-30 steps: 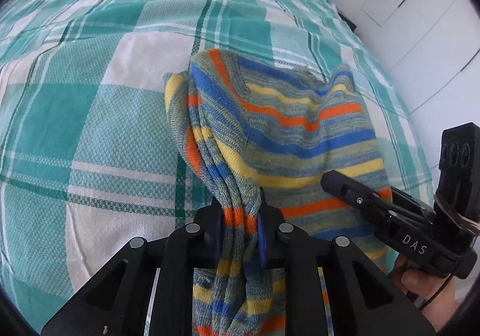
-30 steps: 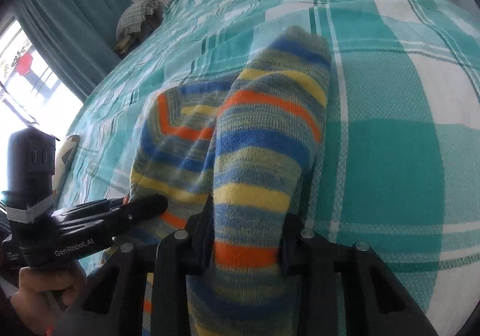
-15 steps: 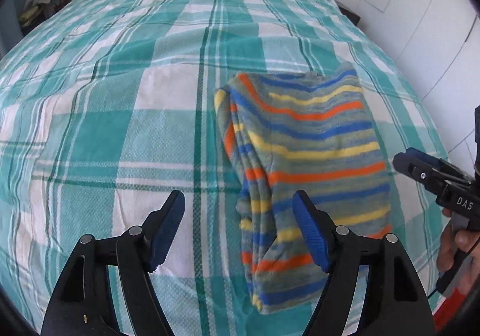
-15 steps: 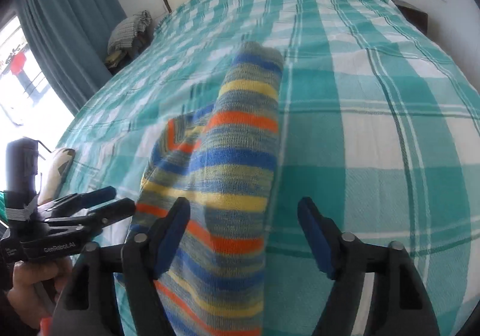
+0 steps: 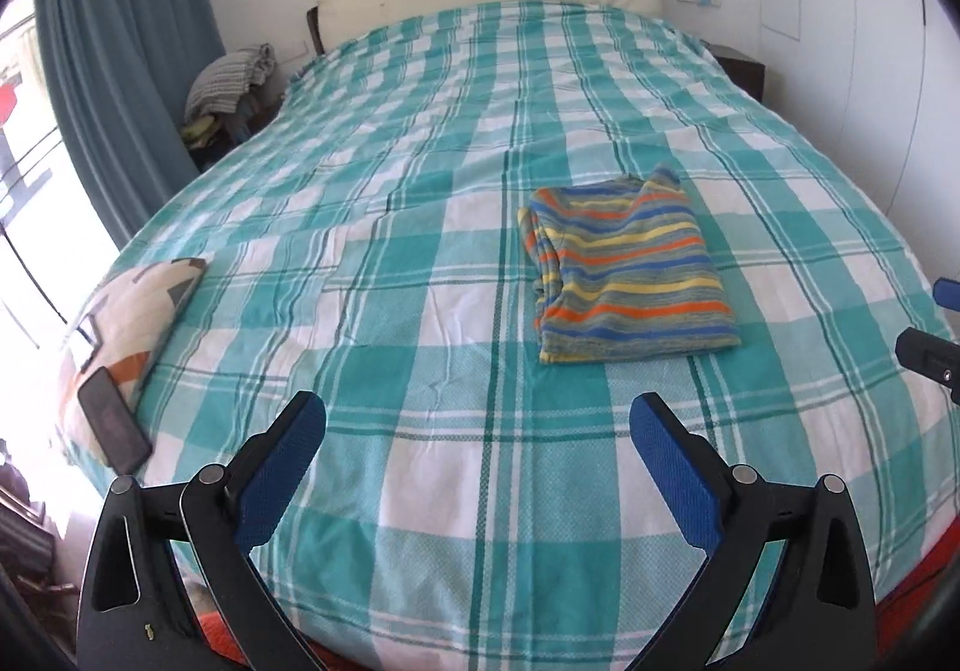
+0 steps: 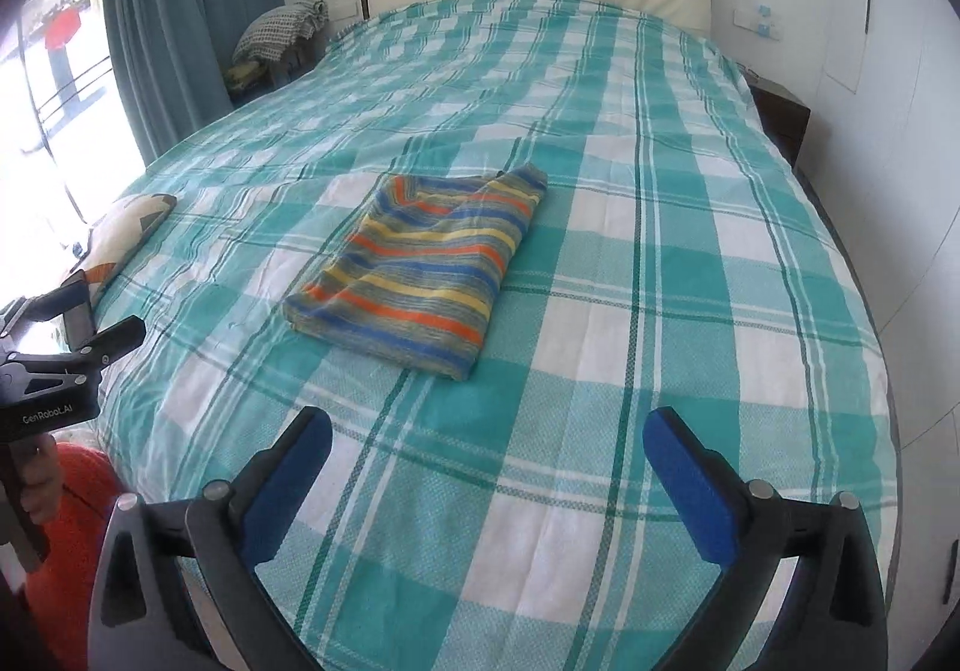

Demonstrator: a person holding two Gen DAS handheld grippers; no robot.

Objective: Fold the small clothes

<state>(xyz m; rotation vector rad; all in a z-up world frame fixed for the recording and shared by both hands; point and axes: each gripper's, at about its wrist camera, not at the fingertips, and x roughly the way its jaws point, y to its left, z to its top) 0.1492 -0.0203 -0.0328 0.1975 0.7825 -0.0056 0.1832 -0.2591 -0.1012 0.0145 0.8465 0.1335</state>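
The folded striped garment (image 5: 630,275) is the only obstacle in the middle of the bed cover (image 5: 420,311). On all 4 sides of the garment the cover is flat and bare, so a gripper can pass there. Far left of the garment, at the bed's edge, lie a patterned cushion (image 5: 129,311) and a dark phone (image 5: 114,422), touching each other.

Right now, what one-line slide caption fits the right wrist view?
Folded striped garment lies flat on the teal plaid bedspread; right gripper open and empty above the near edge.
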